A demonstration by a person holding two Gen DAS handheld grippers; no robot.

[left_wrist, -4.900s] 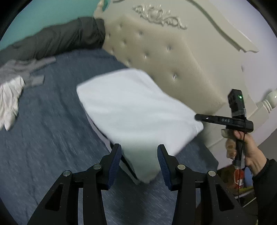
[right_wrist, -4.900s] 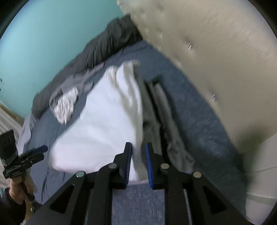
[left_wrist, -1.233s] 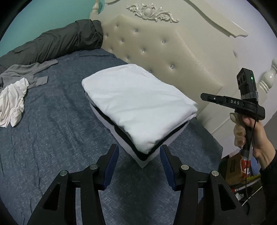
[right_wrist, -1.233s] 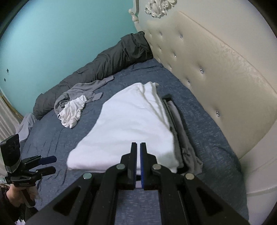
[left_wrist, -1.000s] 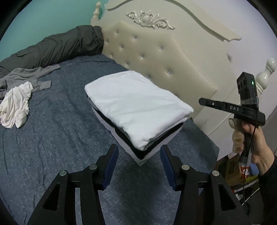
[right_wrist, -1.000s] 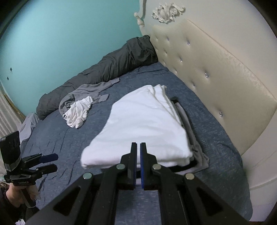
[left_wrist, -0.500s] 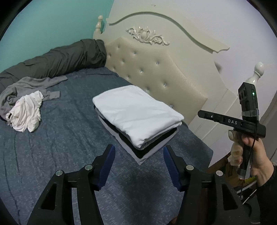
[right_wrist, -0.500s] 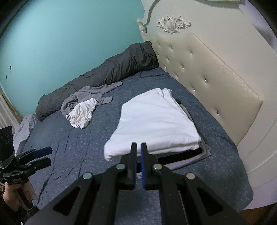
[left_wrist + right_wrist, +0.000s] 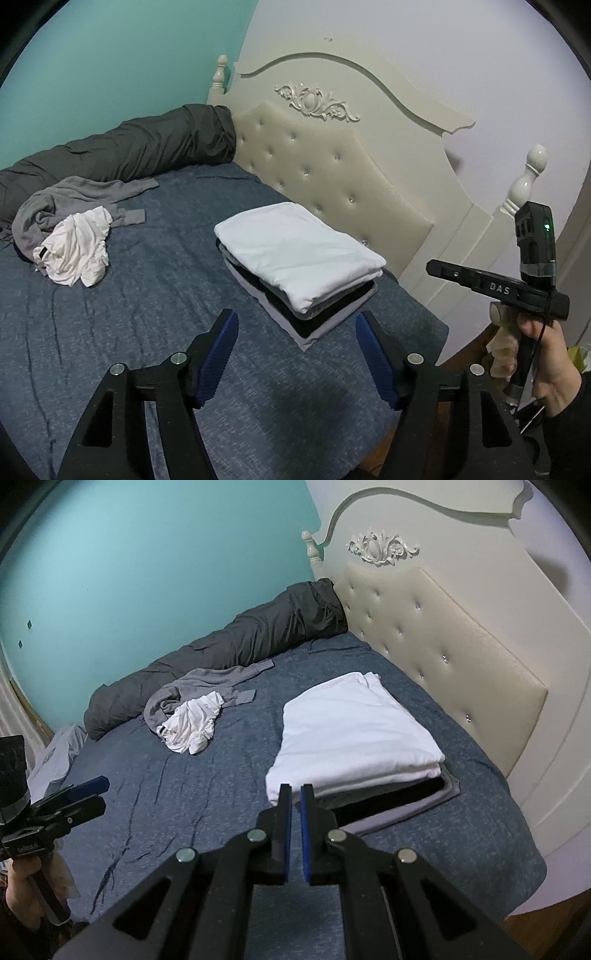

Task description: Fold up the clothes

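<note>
While the folded white garment (image 9: 299,254) lies on the stack at frame centre, the wide left gripper (image 9: 295,354) and nearly closed, empty right gripper (image 9: 295,834) hover, so the crumpled clothes (image 9: 74,247) at left seem next.

I count one stack of folded clothes (image 9: 301,266) on my bed (image 9: 110,332), with a white piece on top and what look like four layers, though I cannot be sure. Two garments lie unfolded: one grey garment (image 9: 74,195), one white garment (image 9: 75,251). One dark rolled duvet (image 9: 122,147). One headboard (image 9: 332,173). Two grippers.
</note>
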